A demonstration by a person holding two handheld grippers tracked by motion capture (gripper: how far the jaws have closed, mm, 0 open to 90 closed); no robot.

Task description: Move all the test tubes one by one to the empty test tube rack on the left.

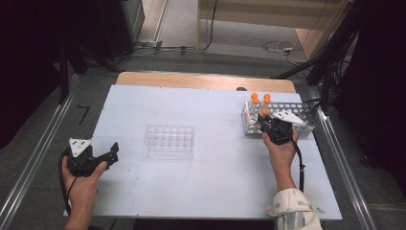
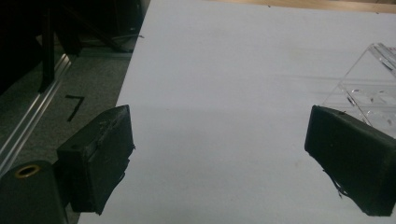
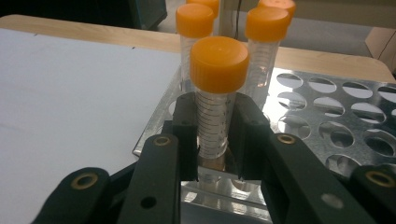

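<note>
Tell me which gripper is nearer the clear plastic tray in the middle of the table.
Left. The left gripper sits just beside the clear plastic tray, jaws open. The right gripper is farther off, at the metal rack, closed around an orange-capped tube.

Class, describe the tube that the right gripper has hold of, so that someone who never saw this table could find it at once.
Start at the metal rack with round holes on the table's far right side. Orange-capped tubes stand at its left end. The tube nearest the person's hand is the one: it alone sits between the right gripper pads.
</note>
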